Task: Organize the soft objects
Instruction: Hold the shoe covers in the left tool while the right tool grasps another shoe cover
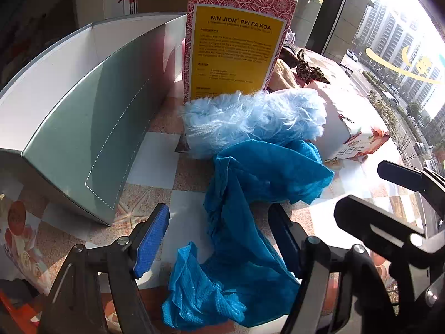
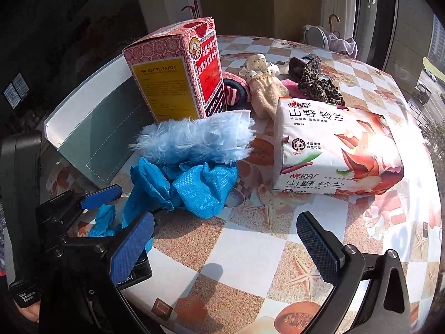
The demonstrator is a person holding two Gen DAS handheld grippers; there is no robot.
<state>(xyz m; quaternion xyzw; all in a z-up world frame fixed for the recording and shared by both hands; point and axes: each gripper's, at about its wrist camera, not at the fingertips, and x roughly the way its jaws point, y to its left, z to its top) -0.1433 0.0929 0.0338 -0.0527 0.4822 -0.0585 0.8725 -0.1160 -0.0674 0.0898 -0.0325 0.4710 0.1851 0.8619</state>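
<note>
Your left tongs [image 1: 219, 239] straddle the blue cloth [image 1: 244, 222], pads half-closed, not gripping; right tongs [image 2: 225, 247] gape empty beside it.

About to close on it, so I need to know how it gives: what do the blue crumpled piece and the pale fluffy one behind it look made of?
Blue crumpled piece: thin non-woven or plastic sheet, matte, with a fine embossed dot texture and sharp creases; probably limp.
Pale fluffy one: long light-blue synthetic-looking fibres, like a duster or plush; it looks soft and springy.

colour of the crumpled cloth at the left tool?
Bright blue cloth, with a fine mesh texture; clearest in the left wrist view.
</note>
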